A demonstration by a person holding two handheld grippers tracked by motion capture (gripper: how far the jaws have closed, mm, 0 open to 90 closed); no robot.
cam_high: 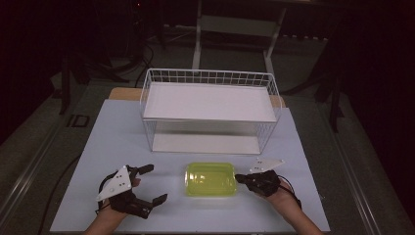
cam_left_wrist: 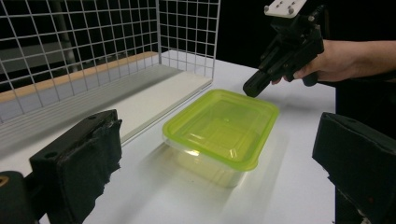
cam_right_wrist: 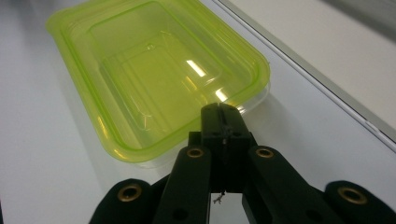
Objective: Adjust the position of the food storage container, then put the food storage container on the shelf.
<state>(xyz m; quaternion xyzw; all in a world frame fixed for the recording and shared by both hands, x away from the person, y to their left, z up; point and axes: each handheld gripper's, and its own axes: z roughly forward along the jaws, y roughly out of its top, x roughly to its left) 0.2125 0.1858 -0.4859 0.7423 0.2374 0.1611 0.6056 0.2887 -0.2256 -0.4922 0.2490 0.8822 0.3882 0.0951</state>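
A clear container with a yellow-green lid [cam_high: 210, 179] rests on the white table [cam_high: 122, 142] in front of the wire rack. My right gripper [cam_high: 240, 178] is shut with nothing between its jaws. Its tip [cam_right_wrist: 223, 116] sits at the lid's right edge [cam_right_wrist: 243, 100], and I cannot tell whether it touches. From the left gripper view the right gripper [cam_left_wrist: 254, 86] hangs just over the container's far rim [cam_left_wrist: 219, 128]. My left gripper [cam_high: 152, 184] stands open to the left of the container, pointing toward it, its two pads [cam_left_wrist: 88, 158] wide apart and empty.
A white wire rack [cam_high: 147, 93] with an upper and a lower white shelf stands behind the container. Its front lower edge [cam_left_wrist: 154, 112] runs close to the container's side. The table's front edge lies just below both hands.
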